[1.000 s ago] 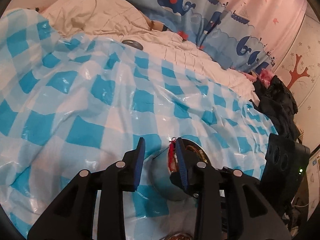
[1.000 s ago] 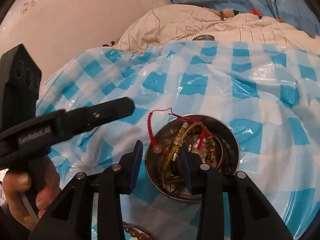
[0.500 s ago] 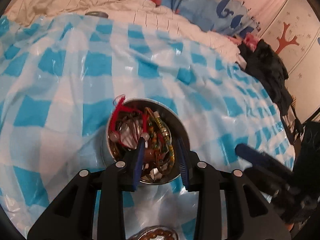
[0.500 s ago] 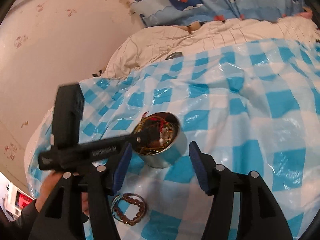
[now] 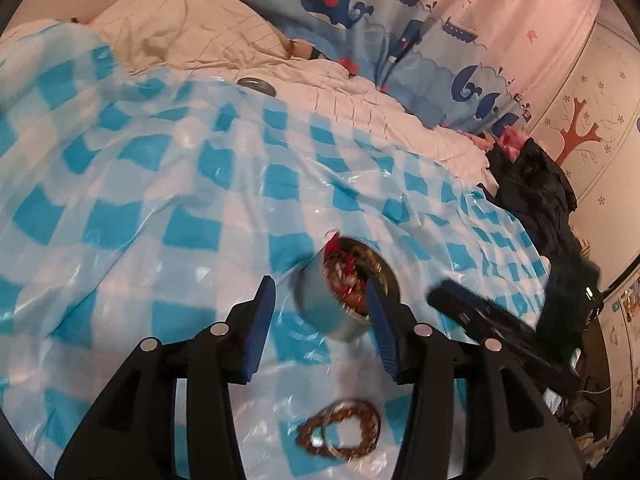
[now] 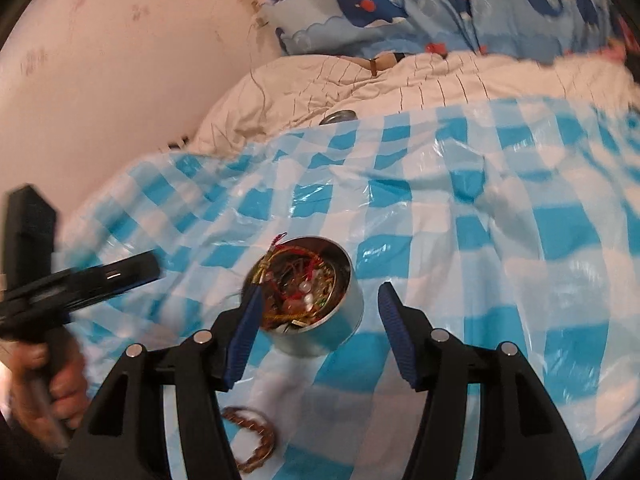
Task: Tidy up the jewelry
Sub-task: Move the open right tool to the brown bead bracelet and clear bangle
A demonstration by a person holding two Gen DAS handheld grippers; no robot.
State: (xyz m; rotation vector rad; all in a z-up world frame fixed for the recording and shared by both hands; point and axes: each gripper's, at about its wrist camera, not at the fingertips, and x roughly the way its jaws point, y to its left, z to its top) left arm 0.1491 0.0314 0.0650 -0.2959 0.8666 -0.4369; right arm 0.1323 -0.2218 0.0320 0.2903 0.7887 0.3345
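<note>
I read the left gripper [image 5: 318, 304] as spread wide, nothing between its blue pads; right gripper [image 6: 318, 312] likewise parted and empty. Just ahead of both, the round metal tin [image 6: 316, 300] stands upright on the blue-checked plastic sheet [image 6: 460, 220], mouth up, tangled red and gold cords inside, one red tassel poking over the far-left rim. The brown bead bracelet [image 5: 340, 430] lies flat, nearer me.

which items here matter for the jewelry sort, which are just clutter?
Job:
metal tin full of tangled jewelry
beaded bracelet
left tongs, open
right tongs, open

Clutter:
round lid
cream quilt
whale pillow
dark clothes
</note>
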